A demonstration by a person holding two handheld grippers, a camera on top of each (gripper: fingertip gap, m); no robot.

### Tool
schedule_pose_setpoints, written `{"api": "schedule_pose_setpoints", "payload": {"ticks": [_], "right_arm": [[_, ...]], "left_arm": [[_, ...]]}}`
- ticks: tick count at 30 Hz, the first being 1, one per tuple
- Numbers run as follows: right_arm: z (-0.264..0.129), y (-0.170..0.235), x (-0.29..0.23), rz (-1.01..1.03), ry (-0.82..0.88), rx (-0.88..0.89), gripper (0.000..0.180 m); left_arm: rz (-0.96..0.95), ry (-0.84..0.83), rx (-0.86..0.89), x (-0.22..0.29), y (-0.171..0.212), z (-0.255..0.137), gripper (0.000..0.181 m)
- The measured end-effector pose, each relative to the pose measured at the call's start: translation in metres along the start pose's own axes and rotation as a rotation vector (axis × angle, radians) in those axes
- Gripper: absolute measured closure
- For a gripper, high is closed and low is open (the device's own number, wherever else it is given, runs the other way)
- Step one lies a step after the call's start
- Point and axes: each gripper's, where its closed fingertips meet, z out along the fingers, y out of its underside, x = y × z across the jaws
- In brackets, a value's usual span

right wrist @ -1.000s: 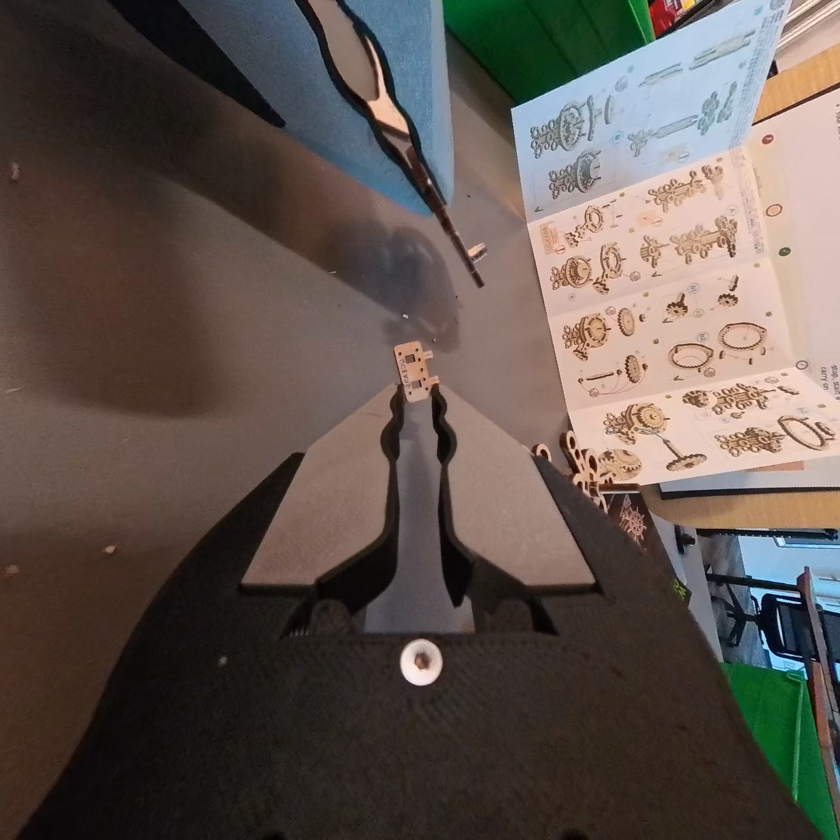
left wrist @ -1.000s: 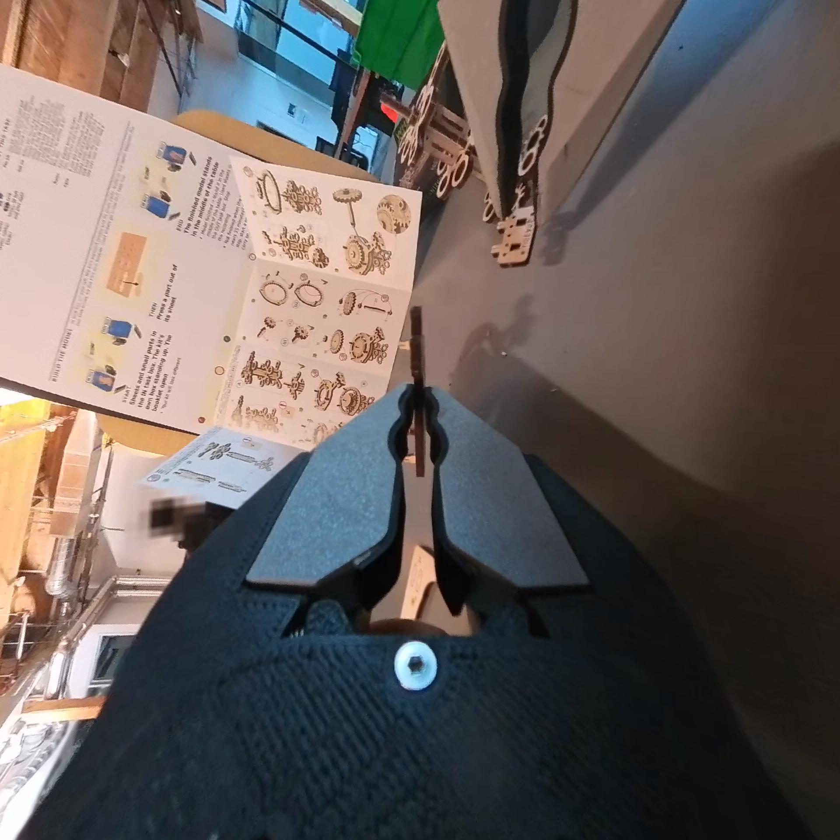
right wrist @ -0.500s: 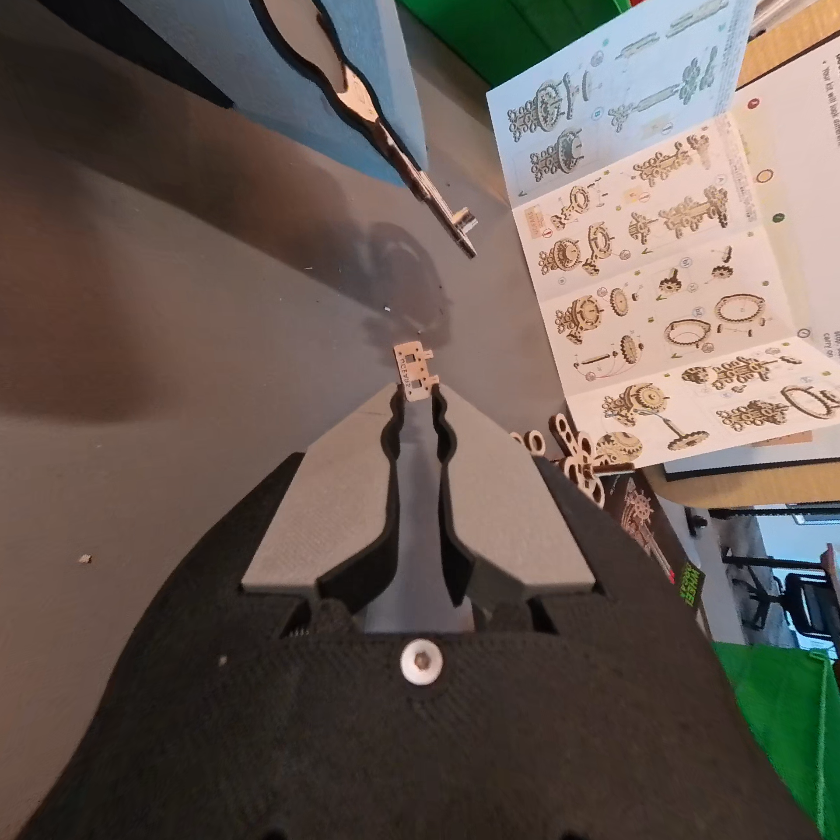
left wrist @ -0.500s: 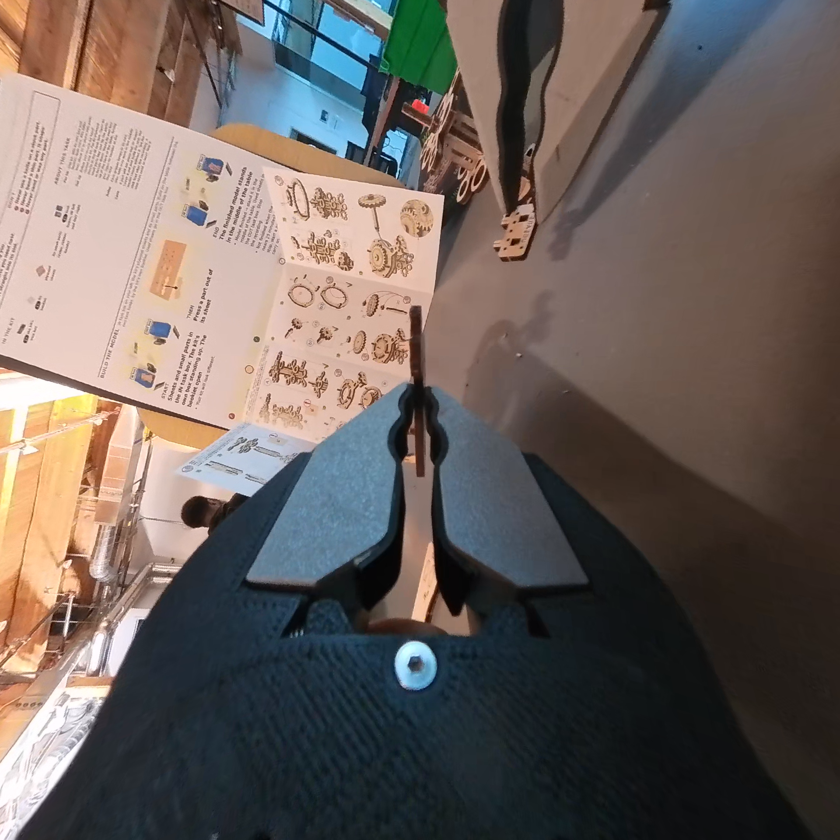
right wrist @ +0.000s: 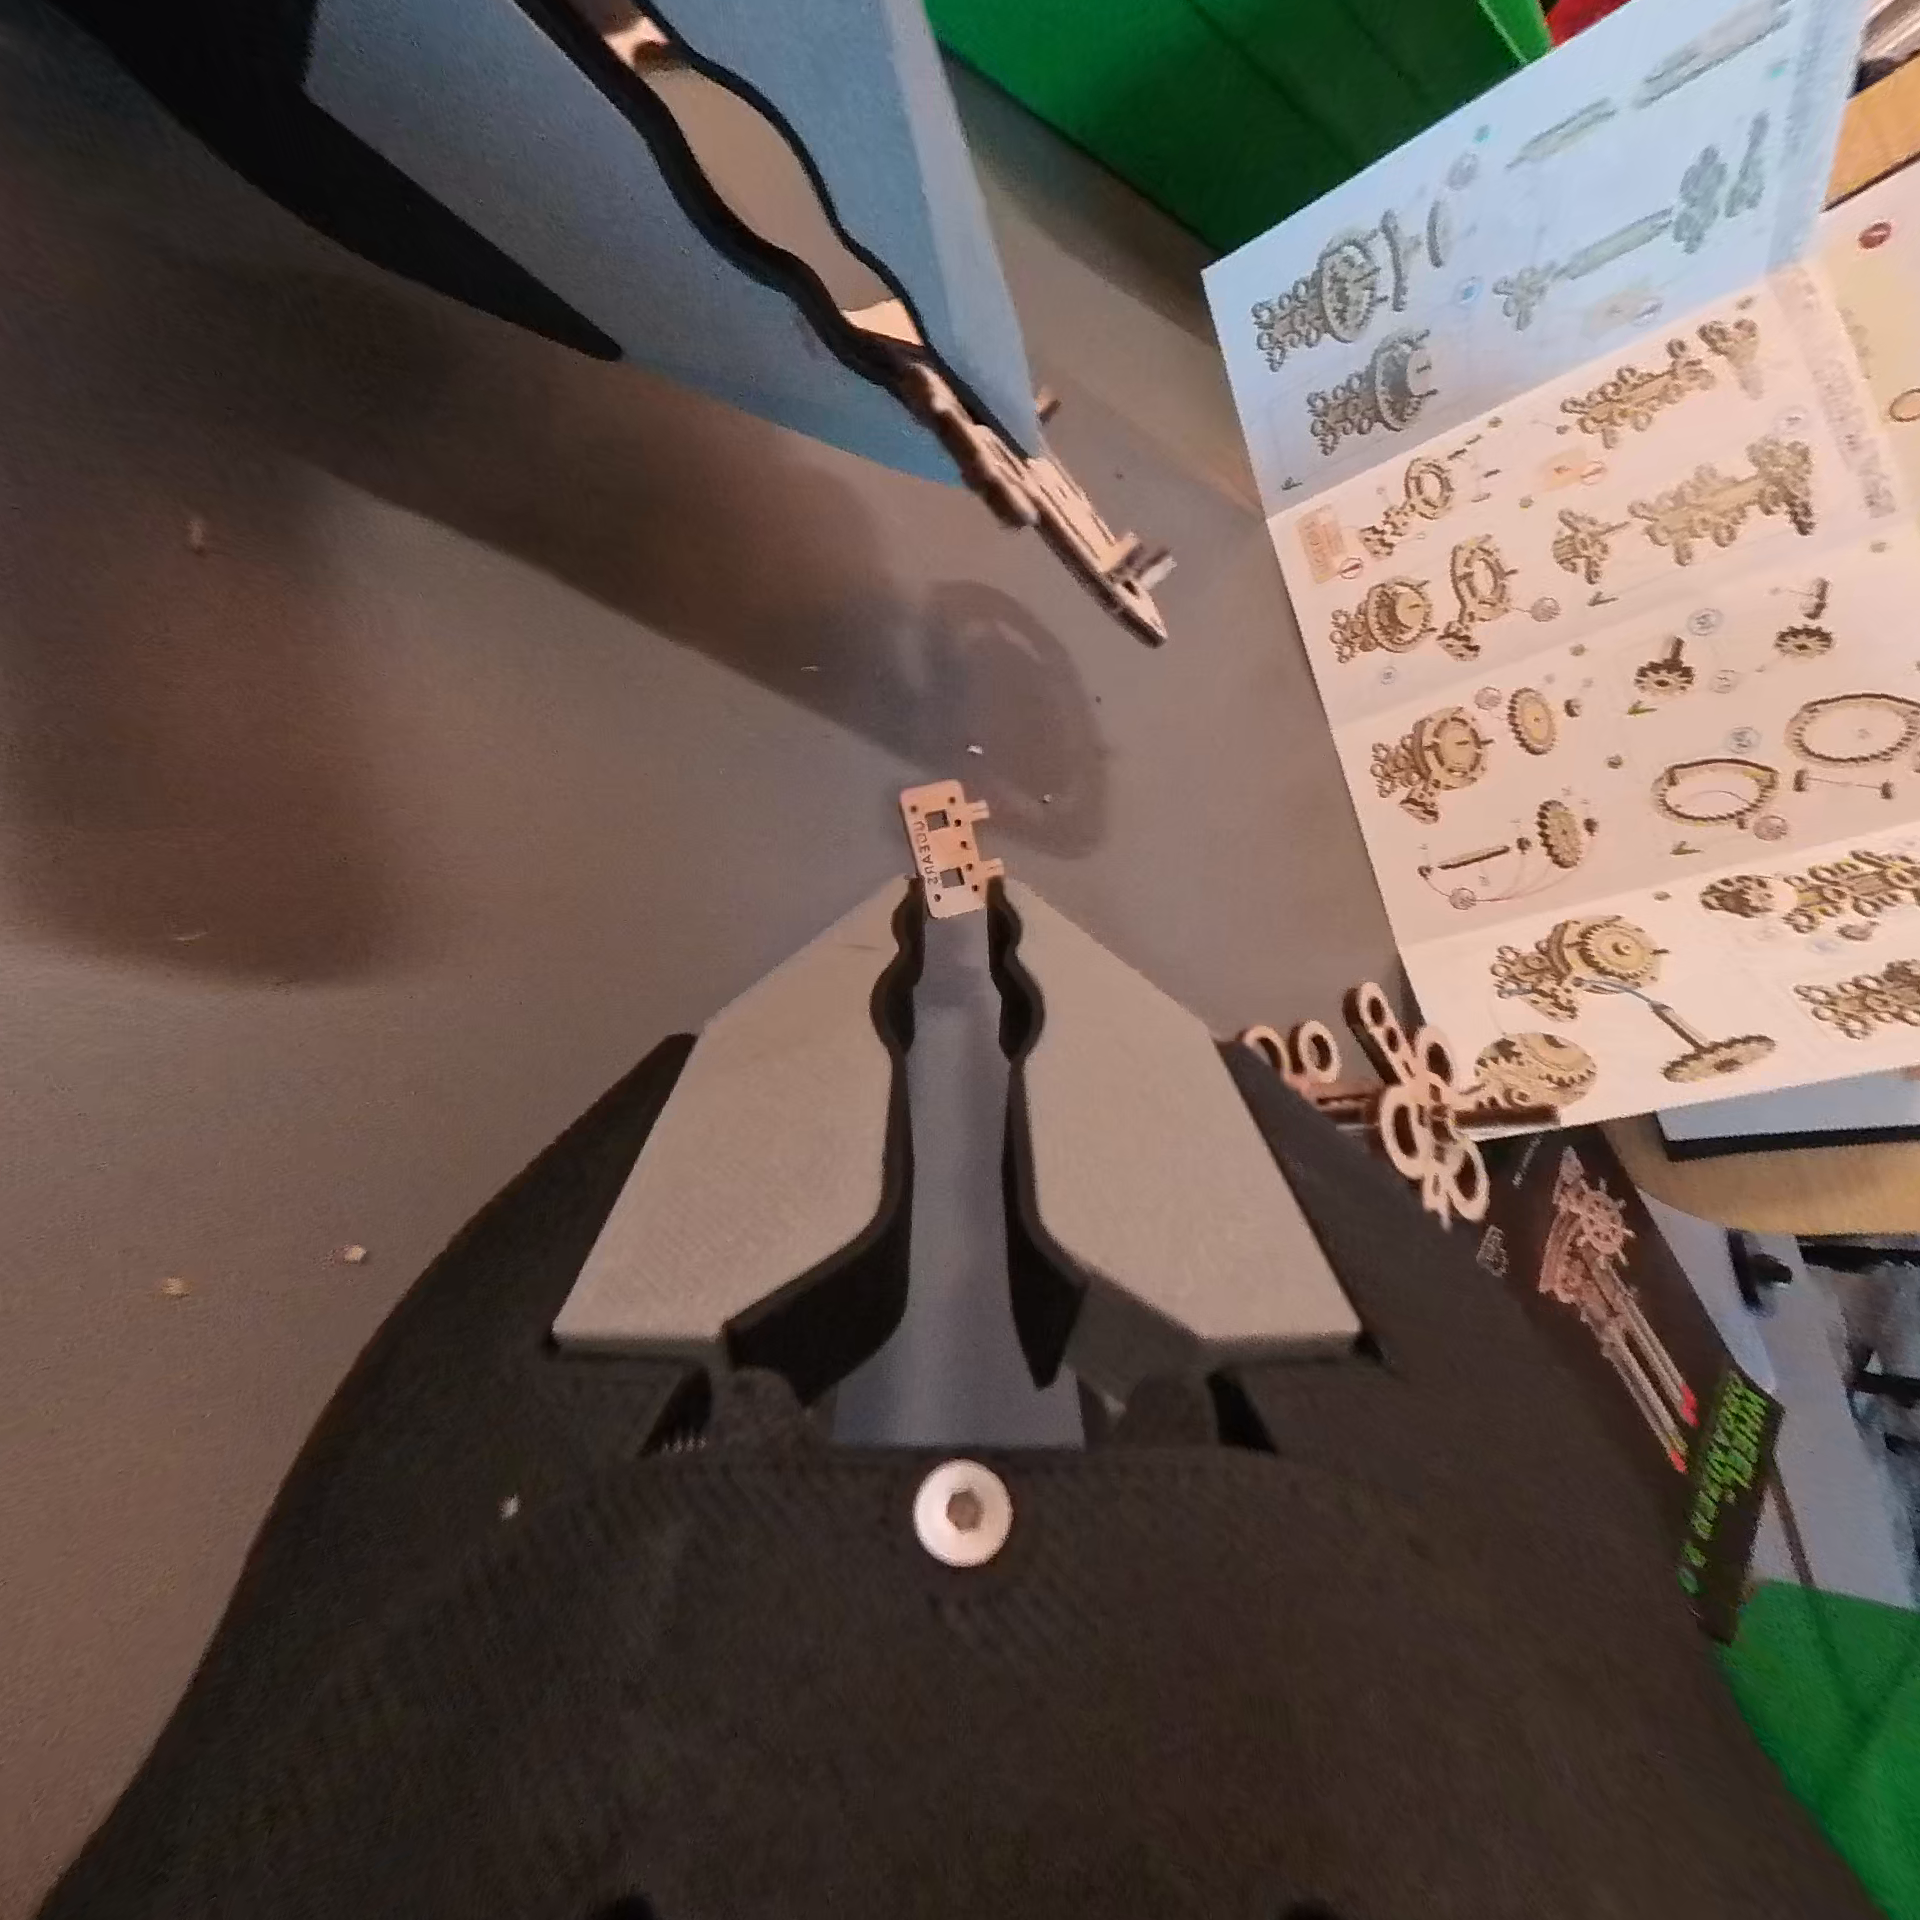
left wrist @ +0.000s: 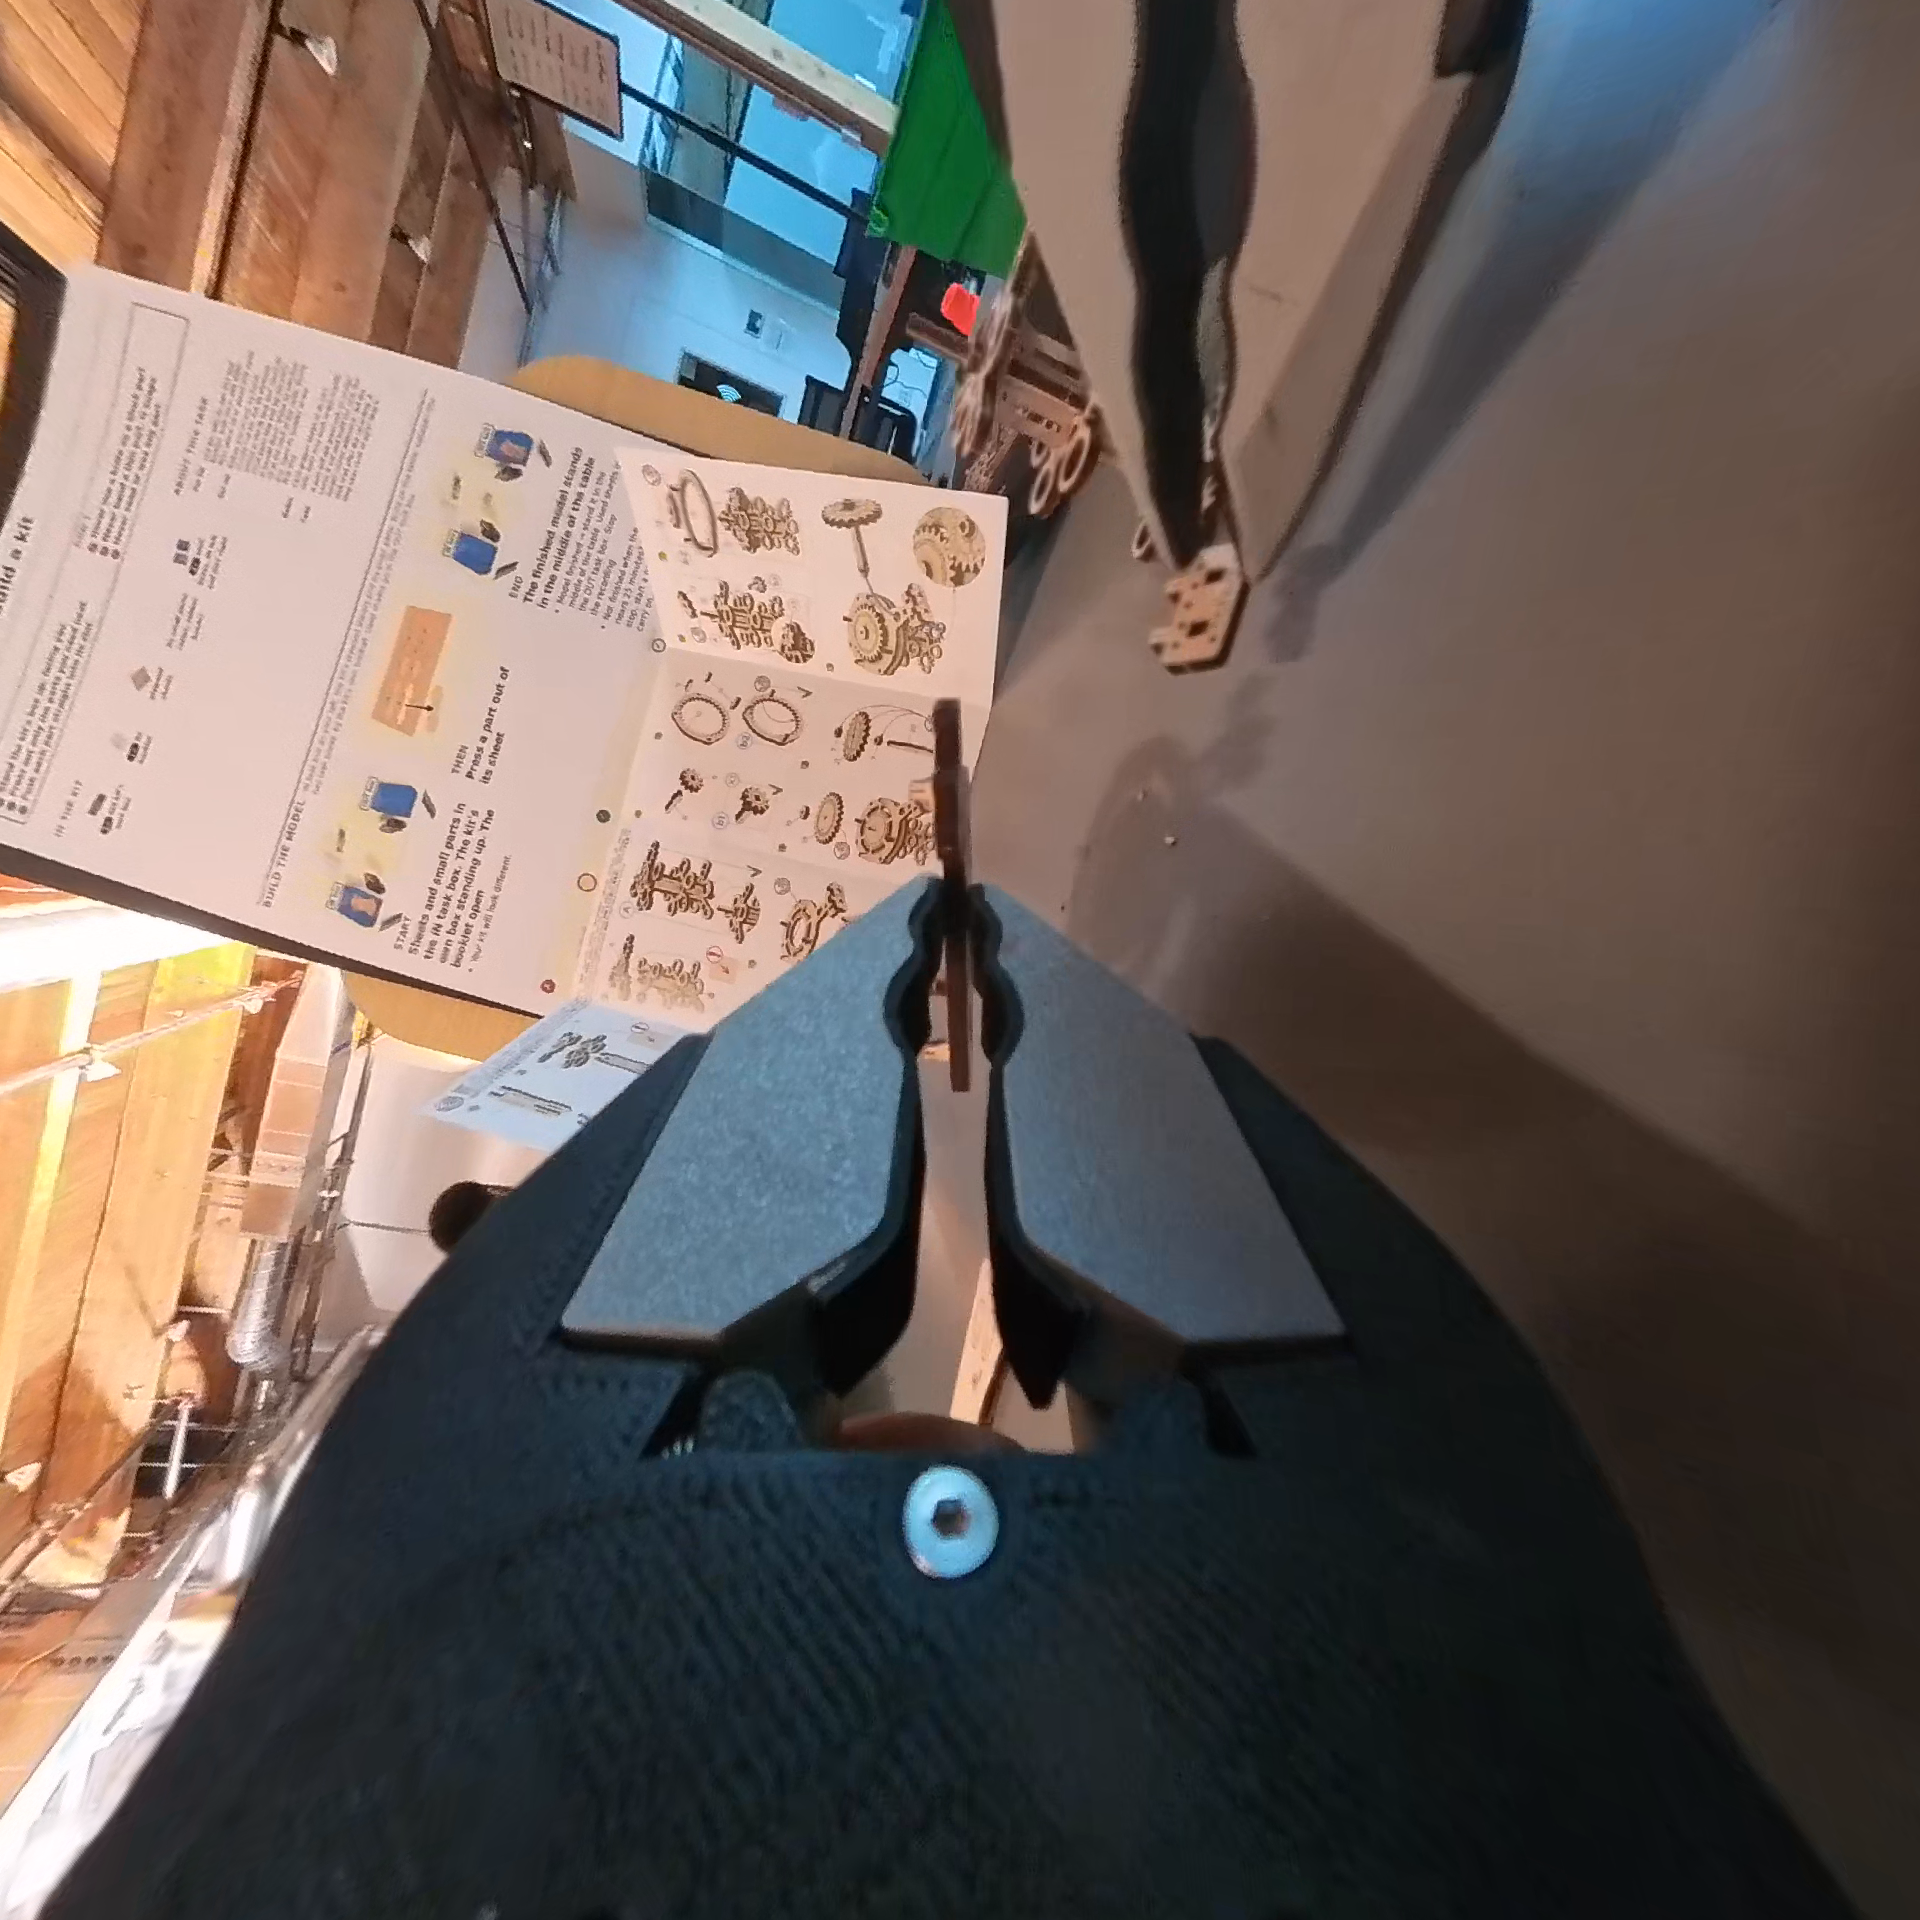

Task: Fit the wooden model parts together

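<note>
My left gripper [left wrist: 951, 899] is shut on a thin dark wooden part [left wrist: 948, 800], seen edge-on and sticking out past the fingertips. My right gripper [right wrist: 954, 894] is shut on a small light wooden plate [right wrist: 948, 850] with square holes and side tabs. Both are held above the grey table [right wrist: 364, 1039]. In the right wrist view the left gripper's part [right wrist: 1049, 509] shows as a long notched strip at upper centre, apart from the plate. In the left wrist view the right gripper's plate [left wrist: 1200, 615] shows at upper right.
An open instruction sheet [left wrist: 436, 665] with drawings stands at the table's edge and also shows in the right wrist view [right wrist: 1621, 665]. Loose looped wooden pieces [right wrist: 1403, 1101] and a dark kit box [right wrist: 1621, 1340] lie beside it. Small wood crumbs [right wrist: 353, 1255] dot the table. There is about 7 cm between the tips of the two grippers.
Both grippers stay shut on their parts. Both views have shifted slightly; the two held parts remain apart at about the same distance.
</note>
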Motion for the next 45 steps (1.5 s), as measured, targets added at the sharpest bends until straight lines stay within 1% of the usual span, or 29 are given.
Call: {"api": "schedule_pose_setpoints", "payload": {"ticks": [4,9,13,20,27,29,33,38,45], "right_arm": [[0.0,-0.001,-0.011,0.054,-0.096,0.02,0.172],[0.002,0.009,-0.026,0.101,-0.216,-0.019,0.171],[0.001,0.008,-0.03,0.1,-0.244,-0.007,0.172],[-0.004,0.007,-0.035,0.128,-0.322,0.018,0.168],[-0.001,0.005,-0.03,0.142,-0.341,0.018,0.163],[-0.001,0.0,-0.031,0.154,-0.37,0.035,0.162],[0.005,0.002,-0.032,0.14,-0.394,-0.003,0.162],[0.007,0.001,-0.035,0.127,-0.432,-0.018,0.171],[0.009,0.0,-0.036,0.144,-0.475,-0.066,0.171]], "left_arm": [[-0.049,0.024,0.007,-0.001,0.001,0.003,0.181],[-0.037,0.044,0.0,0.003,0.002,0.004,0.181],[-0.003,0.034,-0.007,0.004,0.002,0.002,0.181],[-0.072,0.04,0.001,0.0,0.005,0.0,0.18],[-0.057,0.051,0.004,0.003,0.003,0.001,0.181],[-0.062,0.055,0.006,0.003,0.003,0.002,0.181],[-0.062,0.064,0.009,0.005,0.003,0.002,0.18],[-0.043,0.065,0.006,0.006,0.002,0.002,0.18],[0.033,0.049,-0.012,0.009,0.002,0.003,0.18]]}}
